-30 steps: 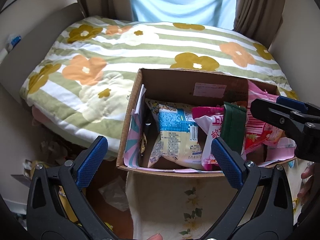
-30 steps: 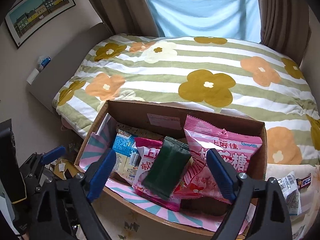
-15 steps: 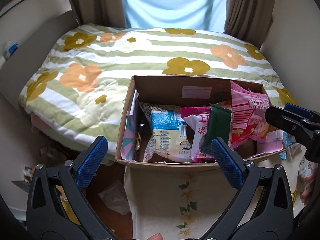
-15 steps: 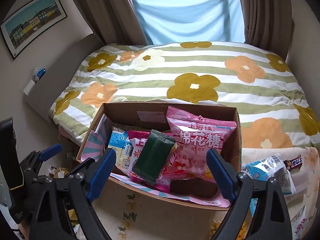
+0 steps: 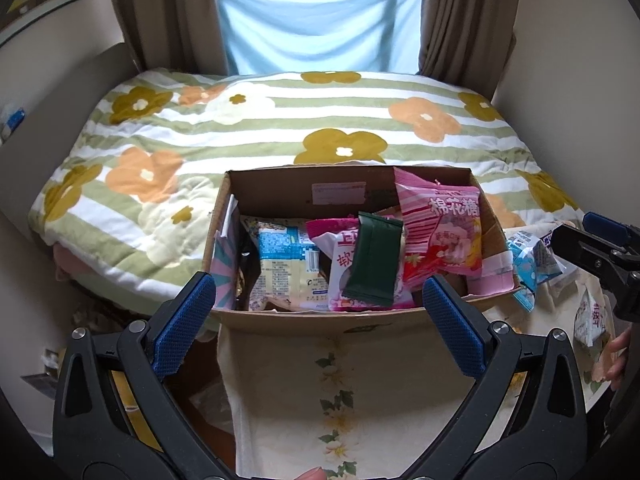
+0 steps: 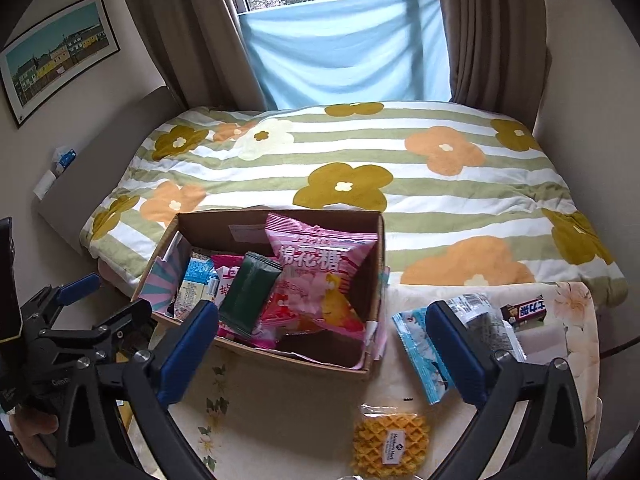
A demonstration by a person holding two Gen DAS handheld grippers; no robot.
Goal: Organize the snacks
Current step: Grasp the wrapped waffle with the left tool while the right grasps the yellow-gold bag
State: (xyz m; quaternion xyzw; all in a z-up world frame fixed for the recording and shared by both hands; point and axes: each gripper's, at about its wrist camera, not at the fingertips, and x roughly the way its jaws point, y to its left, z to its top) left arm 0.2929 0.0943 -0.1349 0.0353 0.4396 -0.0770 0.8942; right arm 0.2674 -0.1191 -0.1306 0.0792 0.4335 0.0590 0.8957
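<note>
An open cardboard box (image 5: 348,316) (image 6: 280,360) stands on a cloth-covered table and holds several snacks. Among them are a pink marshmallow bag (image 5: 440,236) (image 6: 320,276), a dark green packet (image 5: 374,258) (image 6: 248,292) and a blue-and-yellow packet (image 5: 286,264). My left gripper (image 5: 318,320) hangs open in front of the box, above its near wall, holding nothing. My right gripper (image 6: 322,354) hovers over the box's right front corner. Its jaws are opening and nothing is between them. Loose on the cloth to the right lie a blue packet (image 6: 420,348), a waffle (image 6: 390,444) and a chocolate bar (image 6: 524,312).
The floral tablecloth (image 6: 280,400) covers the table. Behind the box lies a bed with a striped flower blanket (image 6: 360,168), then curtains and a window. At the left edge of the right wrist view, the left gripper (image 6: 80,304) sits over the cluttered floor.
Both grippers have drawn back and up from the box. The right one has also shifted right, bringing the loose snacks on the cloth into view, and its jaws stand slightly wider.
</note>
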